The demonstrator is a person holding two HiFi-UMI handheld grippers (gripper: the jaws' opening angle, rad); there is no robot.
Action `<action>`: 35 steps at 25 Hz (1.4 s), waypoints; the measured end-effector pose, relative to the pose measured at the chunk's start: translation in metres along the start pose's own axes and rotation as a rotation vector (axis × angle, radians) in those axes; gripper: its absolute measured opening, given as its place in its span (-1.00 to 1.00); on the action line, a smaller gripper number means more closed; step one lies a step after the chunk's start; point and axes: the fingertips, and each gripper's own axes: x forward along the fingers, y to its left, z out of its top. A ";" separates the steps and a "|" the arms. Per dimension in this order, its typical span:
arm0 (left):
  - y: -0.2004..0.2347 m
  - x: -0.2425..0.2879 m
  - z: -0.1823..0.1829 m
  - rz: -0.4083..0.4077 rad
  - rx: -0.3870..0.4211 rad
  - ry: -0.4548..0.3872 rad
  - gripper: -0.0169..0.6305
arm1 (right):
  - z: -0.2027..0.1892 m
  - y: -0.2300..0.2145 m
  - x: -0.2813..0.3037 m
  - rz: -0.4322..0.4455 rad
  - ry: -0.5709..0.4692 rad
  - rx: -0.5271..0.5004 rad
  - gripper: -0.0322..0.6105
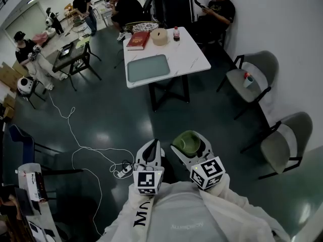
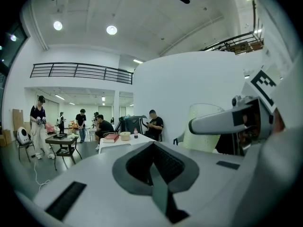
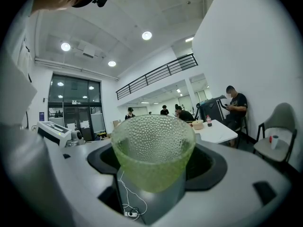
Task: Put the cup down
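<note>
Right gripper view — green cup, its base pinched between right gripper fingers — left gripper fingers together, empty.

Cup: translucent green, wall pebbled with tiny bumps; glass or plastic, you can't tell.
Your right gripper: smooth matt grey plastic shell.
Your left gripper: same matt grey, dark ribbed lining.
Floor: dark, glossy, mirroring lights.
Far table: smooth white top.
Right-hand chairs: matt grey shells, thin black frames.
Your sleeves: pale soft cloth.
</note>
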 end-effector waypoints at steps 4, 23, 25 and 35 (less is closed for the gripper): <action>0.009 0.018 0.003 -0.015 -0.003 -0.020 -0.91 | -0.003 -0.008 0.016 -0.008 0.020 0.002 0.31; 0.114 0.104 0.001 0.026 -0.064 0.005 -0.91 | 0.010 -0.036 0.146 -0.002 0.072 -0.013 0.31; 0.125 0.113 0.000 0.029 -0.069 0.017 -0.91 | 0.010 -0.037 0.159 0.002 0.083 -0.011 0.31; 0.175 0.150 -0.001 0.033 -0.074 0.046 -0.91 | 0.007 -0.045 0.223 0.003 0.127 0.013 0.31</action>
